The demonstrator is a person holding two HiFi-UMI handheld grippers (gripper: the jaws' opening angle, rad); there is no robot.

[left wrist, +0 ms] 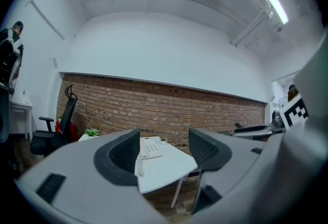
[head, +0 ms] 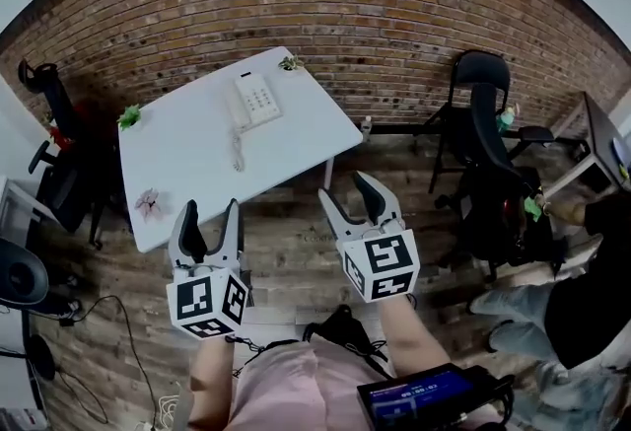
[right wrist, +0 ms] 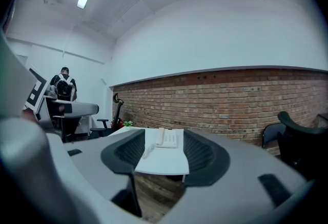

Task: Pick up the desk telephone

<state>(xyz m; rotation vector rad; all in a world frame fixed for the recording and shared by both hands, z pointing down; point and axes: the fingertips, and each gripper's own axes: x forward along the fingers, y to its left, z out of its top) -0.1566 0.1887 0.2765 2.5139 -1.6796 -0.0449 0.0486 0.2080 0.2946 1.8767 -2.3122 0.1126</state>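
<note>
Hovering level, left gripper (head: 211,214) and right gripper (head: 348,188) face the desk telephone (head: 255,102)

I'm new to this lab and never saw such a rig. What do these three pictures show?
A person holds a grey two-jaw gripper in each hand. The head view looks down from a camera on the person's head: the left gripper and right gripper hang above a wooden floor, short of the white table. The two gripper views look along each gripper's own jaws. On the table lie a white push-button desk telephone, two small green plants and a pink flower. Both grippers stand open and hold nothing.
</note>
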